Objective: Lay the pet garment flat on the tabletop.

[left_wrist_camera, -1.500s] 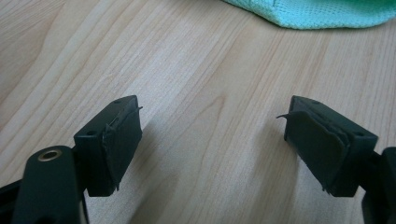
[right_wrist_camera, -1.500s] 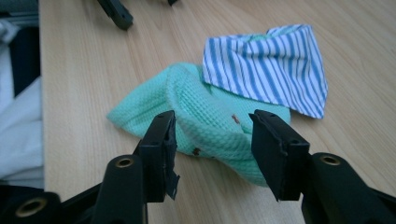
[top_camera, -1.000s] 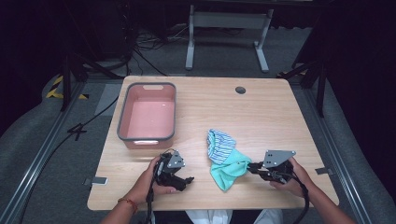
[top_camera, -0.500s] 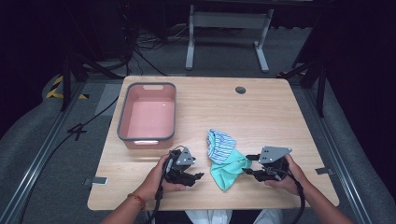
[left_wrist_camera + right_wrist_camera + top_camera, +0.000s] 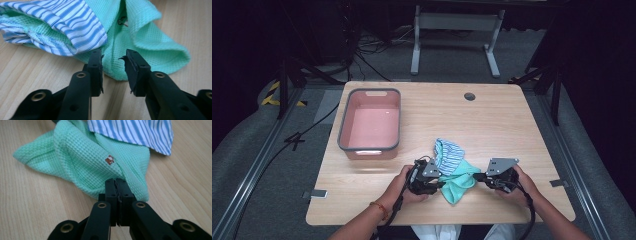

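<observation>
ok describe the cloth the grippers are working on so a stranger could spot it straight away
On the wooden table, look at the near edge, right of the pink tub. Between the two hands lies a crumpled mint-green cloth in a waffle weave. Its blue-and-white striped lining shows at the top, and a tiny brown mark dots the green.

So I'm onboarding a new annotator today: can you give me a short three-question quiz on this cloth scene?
1. True or false: the right gripper has its jaws shut on the green cloth.
2. How do the left gripper jaws stand at the cloth's edge?
A. clamped on the striped cloth
B. apart, with a gap between them
C. inside the pink tub
3. Fill in: the striped cloth lies partly ____ the green one.

Key:
1. True: the jaws meet at the cloth's near edge.
2. B: they have just been closing, but the pads do not yet press on the green cloth ahead.
3. Over.
</observation>
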A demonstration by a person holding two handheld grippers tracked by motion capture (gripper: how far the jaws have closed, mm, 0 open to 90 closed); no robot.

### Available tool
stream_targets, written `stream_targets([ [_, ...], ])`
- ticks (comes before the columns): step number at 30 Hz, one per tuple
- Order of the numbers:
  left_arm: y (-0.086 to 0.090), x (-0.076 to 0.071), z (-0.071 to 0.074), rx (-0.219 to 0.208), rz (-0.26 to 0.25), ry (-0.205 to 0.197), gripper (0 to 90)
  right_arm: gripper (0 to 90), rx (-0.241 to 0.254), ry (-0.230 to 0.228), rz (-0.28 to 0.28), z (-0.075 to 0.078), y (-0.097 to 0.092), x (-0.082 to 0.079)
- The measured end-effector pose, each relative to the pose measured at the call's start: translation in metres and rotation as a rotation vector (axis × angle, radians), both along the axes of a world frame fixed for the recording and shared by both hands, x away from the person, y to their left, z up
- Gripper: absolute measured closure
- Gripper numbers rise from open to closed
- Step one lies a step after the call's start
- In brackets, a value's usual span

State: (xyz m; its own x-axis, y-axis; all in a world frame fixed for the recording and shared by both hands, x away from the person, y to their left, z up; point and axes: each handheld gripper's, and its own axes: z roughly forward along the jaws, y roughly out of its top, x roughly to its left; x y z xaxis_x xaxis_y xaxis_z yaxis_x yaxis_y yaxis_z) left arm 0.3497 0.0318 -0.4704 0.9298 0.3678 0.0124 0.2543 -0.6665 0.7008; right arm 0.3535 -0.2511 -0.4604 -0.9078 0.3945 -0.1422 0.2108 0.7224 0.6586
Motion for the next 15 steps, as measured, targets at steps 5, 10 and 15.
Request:
stream_targets([
  [5,-0.002,0.001,-0.004,0.021,0.006,0.000,74.1,89.4,-0.008,0.018,-0.002,-0.007,0.000,0.001],
  [10,0.000,0.001,-0.005,0.015,0.011,0.008,74.6,80.1,0.035,0.010,-0.006,-0.002,-0.003,-0.003],
  [15,0.000,0.003,-0.006,0.004,0.008,0.015,74.7,66.2,0.103,0.004,0.076,0.007,0.006,-0.018],
])
